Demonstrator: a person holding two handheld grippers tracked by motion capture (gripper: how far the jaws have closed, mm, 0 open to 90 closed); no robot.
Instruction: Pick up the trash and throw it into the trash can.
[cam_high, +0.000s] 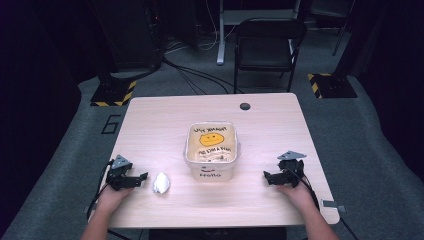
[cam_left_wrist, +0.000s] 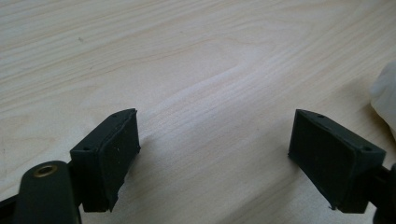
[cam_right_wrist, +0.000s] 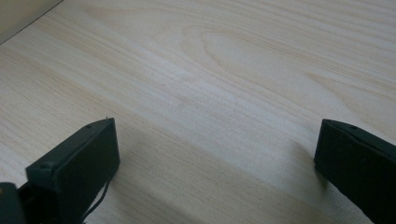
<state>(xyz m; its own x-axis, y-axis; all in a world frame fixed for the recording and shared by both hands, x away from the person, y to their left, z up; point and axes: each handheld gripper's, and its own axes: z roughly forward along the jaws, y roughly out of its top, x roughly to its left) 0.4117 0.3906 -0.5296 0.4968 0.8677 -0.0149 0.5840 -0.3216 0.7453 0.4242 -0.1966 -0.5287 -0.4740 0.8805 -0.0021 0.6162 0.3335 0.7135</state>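
Note:
A white square tub with a yellow face and black lettering inside stands in the middle of the wooden table. A crumpled white wad lies on the table left of the tub; its edge shows at the right of the left gripper view. My left gripper rests on the table just left of the wad, jaws wide apart with bare wood between them. My right gripper rests right of the tub, open over bare wood.
A dark round grommet sits near the table's far edge. Beyond the table stand a black chair and two floor bases with yellow-black striping. A small grey clip sticks out at the table's near right corner.

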